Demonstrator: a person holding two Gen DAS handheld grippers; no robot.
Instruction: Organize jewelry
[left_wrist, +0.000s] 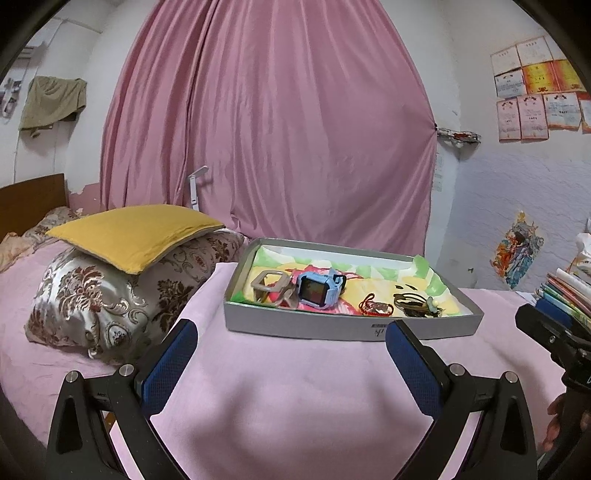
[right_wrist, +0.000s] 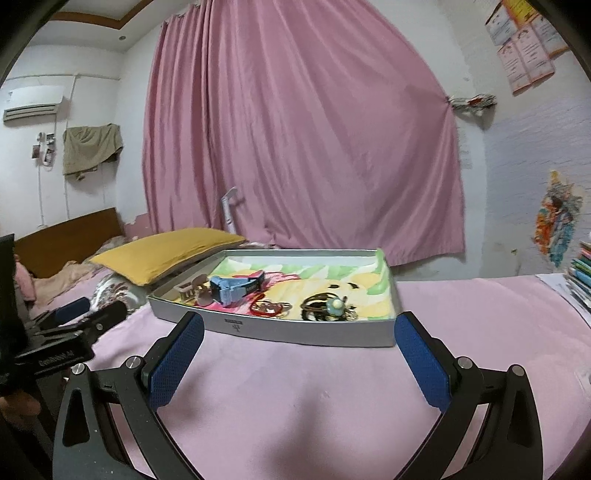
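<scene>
Where tray (left_wrist: 332, 330) sits: one watch (left_wrist: 317, 290); one clip (left_wrist: 271, 286); two bracelets (left_wrist: 376, 306).

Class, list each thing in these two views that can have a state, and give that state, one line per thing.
left gripper: open, holding nothing
right gripper: open, holding nothing
tray: lidless, resting on the pink bedcover
blue watch: in the tray, screen dark
hair claw: in the tray, beside the watch
red bracelet: lying loose in the tray
brown cords: tangled in the tray
curtain: drawn shut
</scene>
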